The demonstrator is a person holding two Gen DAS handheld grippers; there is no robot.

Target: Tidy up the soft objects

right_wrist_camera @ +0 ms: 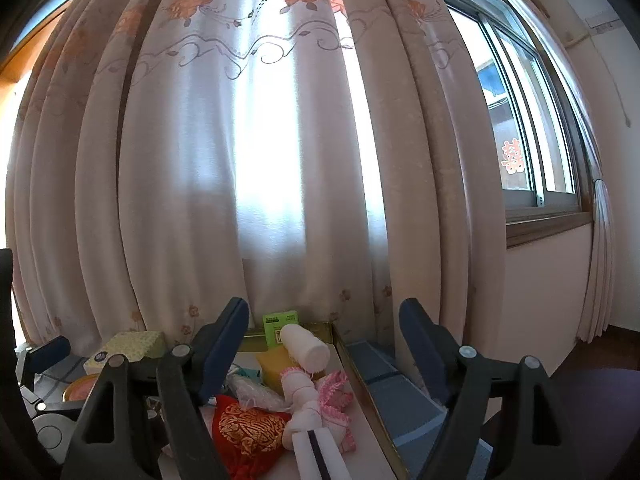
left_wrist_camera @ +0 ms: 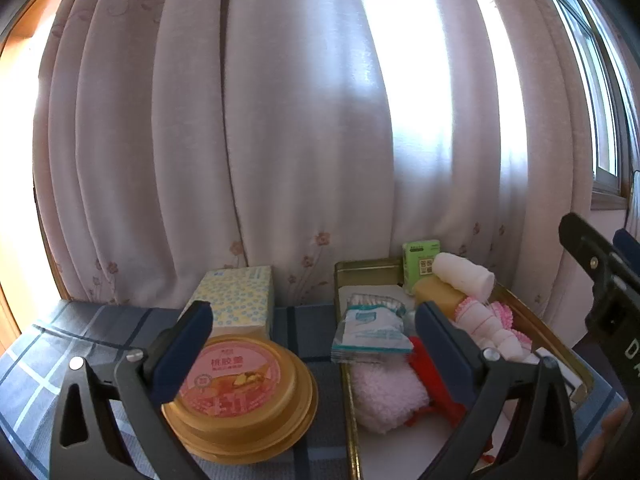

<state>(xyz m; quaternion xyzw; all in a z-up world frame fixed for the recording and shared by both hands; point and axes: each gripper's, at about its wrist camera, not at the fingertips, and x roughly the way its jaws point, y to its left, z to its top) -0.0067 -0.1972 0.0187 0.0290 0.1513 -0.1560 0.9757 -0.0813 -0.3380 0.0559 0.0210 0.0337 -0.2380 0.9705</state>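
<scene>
Grippers first: the left gripper (left_wrist_camera: 314,346) and right gripper (right_wrist_camera: 324,346) both gape wide, holding nothing. Red pouch (right_wrist_camera: 248,426) lies nearest in the gold tin (right_wrist_camera: 370,396), white roll (right_wrist_camera: 304,346) at twelve o'clock, curtain (right_wrist_camera: 260,160) behind.

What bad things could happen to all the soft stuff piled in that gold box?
1. The white roll sits on top of the yellow sponge, high at the back of the gold box; a bump might roll it off.
2. The left claw is open over the packed box; grabbing could pinch the pink towel and red pouch together.
3. The right claw hangs open above the box's right rim and might knock it.
</scene>
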